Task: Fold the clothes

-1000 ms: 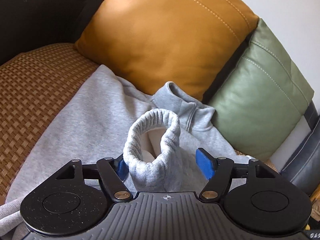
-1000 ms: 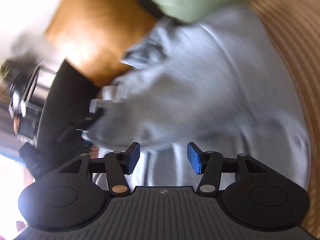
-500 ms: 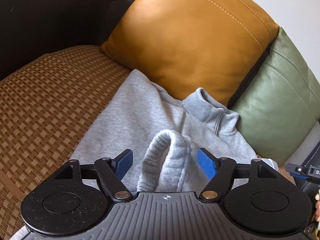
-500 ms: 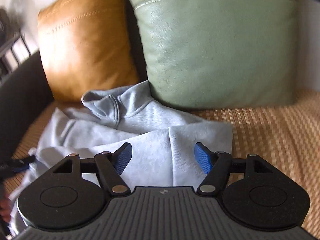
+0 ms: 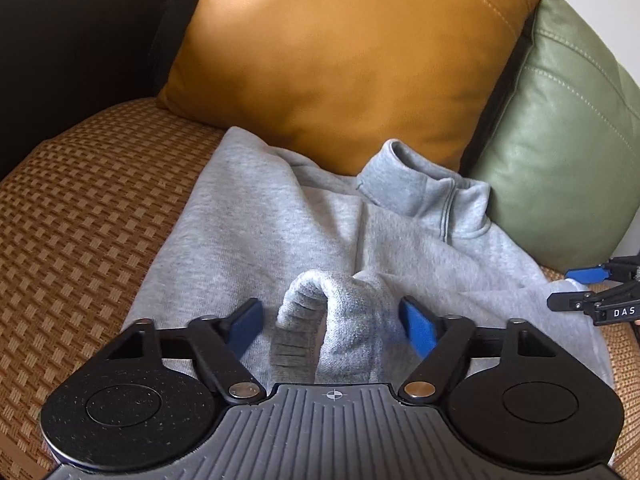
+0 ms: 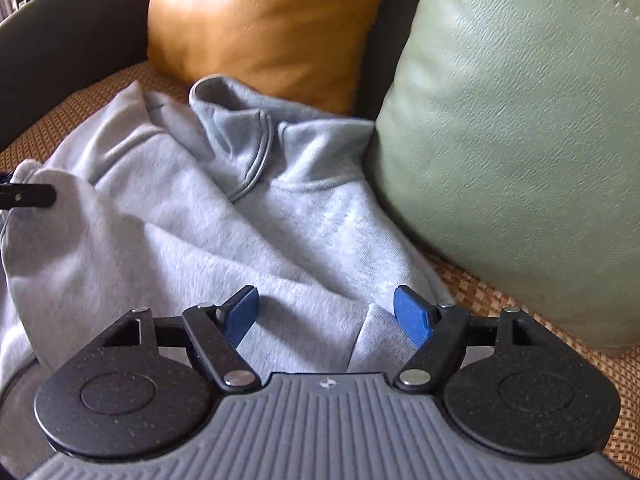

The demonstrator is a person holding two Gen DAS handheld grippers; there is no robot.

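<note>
A: Where do we find the garment relative to each claw?

B: We see the grey sweatshirt (image 5: 256, 224) spread directly ahead of and beneath the left gripper (image 5: 332, 322), on the woven brown seat cover (image 5: 80, 216). Its stand-up collar (image 5: 424, 188) with a short placket lies beyond the fingertips, against the orange cushion (image 5: 352, 60) and the green cushion (image 5: 560, 128).

A: What stands between the left jaws?

B: We see the ribbed sleeve cuff (image 5: 308, 312), bunched upright between the blue pads. The jaws have just been closing, yet we see a gap on the left side; on the right side we cannot tell whether the pad touches the fabric.

A: And the right gripper (image 6: 330, 314)?

B: Its jaws stand partly apart, having just been closing, over the sweatshirt's right edge, where a folded flap (image 6: 376, 332) lies beside the right pad. We see no grip on the cloth.

A: Surface condition?

B: We note a soft, fleecy, wrinkled fabric, with one crease running from the collar toward the left claw.
</note>
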